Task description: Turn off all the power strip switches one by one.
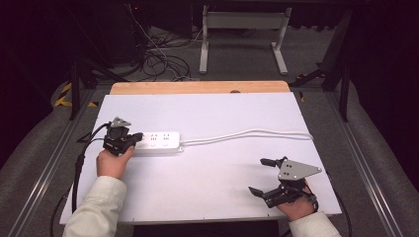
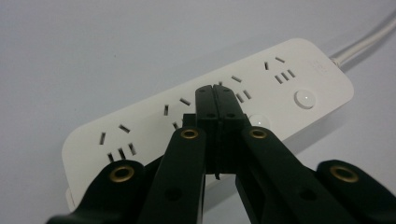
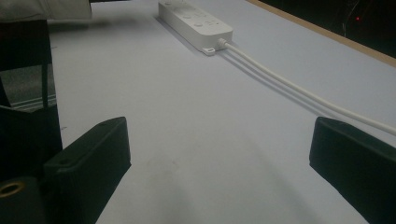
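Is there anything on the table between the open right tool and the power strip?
Nothing visible blocks it. Bare white table lies between the right tool, jaws spread wide, and the power strip. Its white cable runs off to the side of that path. The left tool, jaws closed, sits over the strip.

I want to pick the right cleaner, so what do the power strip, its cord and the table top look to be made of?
The power strip looks like hard white plastic, smooth with a soft sheen and moulded slots. Its cord looks like white rubbery or vinyl sheathing, since it bends in an easy curve. The table top looks like a matte white sheet or laminate; a bare wood edge shows at the far side.
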{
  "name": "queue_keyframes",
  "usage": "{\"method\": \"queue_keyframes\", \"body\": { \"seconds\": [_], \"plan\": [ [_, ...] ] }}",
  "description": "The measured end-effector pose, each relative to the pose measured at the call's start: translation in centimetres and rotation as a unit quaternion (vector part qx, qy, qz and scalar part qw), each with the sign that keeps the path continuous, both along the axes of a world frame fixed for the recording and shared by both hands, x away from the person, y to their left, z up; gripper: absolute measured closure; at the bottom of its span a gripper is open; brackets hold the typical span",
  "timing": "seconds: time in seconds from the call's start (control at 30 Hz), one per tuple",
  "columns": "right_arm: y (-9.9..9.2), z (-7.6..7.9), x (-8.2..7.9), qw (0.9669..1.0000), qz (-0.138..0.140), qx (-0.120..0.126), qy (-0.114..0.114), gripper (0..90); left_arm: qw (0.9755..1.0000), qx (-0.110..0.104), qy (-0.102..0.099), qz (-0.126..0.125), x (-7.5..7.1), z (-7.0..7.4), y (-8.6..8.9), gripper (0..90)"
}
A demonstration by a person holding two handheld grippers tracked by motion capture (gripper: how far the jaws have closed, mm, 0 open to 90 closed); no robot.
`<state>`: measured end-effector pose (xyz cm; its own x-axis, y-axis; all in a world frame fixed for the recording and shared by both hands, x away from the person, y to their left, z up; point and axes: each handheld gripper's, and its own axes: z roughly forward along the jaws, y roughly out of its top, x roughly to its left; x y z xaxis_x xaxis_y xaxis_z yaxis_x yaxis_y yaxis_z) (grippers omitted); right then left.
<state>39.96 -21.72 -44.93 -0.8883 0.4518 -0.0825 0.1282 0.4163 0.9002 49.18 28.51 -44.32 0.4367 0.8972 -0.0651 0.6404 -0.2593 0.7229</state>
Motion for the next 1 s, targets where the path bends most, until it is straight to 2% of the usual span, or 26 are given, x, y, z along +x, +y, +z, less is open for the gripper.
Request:
{"method": "queue_keyframes", "body": {
  "seconds": [0.1, 0.23, 0.37, 0.5, 0.63, 0.73, 1.0],
  "plan": [
    [0.0, 0.0, 0.0, 1.0, 0.001, 0.0, 0.0, 5.5, 0.9999, -0.003, 0.01, -0.006, 0.1, -0.1, 0.2, 90.0],
    [0.0, 0.0, 0.0, 1.0, 0.002, 0.0, 0.0, 5.5, 0.9998, -0.001, 0.021, -0.002, 0.0, -0.3, 0.4, 90.0],
    [0.0, 0.0, 0.0, 1.0, 0.003, 0.001, 0.0, 5.5, 0.9992, 0.017, 0.032, -0.014, 0.2, -0.7, 0.3, 90.0],
    [0.0, 0.0, 0.0, 1.0, 0.004, 0.001, -0.001, 5.5, 0.999, 0.029, 0.033, -0.011, 0.3, -0.7, 0.3, 90.0],
    [0.0, 0.0, 0.0, 1.0, 0.005, 0.0, 0.0, 5.5, 0.9989, 0.018, 0.04, -0.015, 0.4, -0.8, 0.4, 90.0],
    [0.0, 0.0, 0.0, 1.0, 0.005, 0.0, 0.0, 5.5, 0.9988, 0.019, 0.042, -0.014, 0.3, -1.0, 0.4, 90.0],
    [0.0, 0.0, 0.0, 1.0, 0.006, -0.001, -0.001, 5.5, 0.9992, 0.02, 0.033, -0.007, 0.2, -1.2, 0.5, 90.0]
  ]
}}
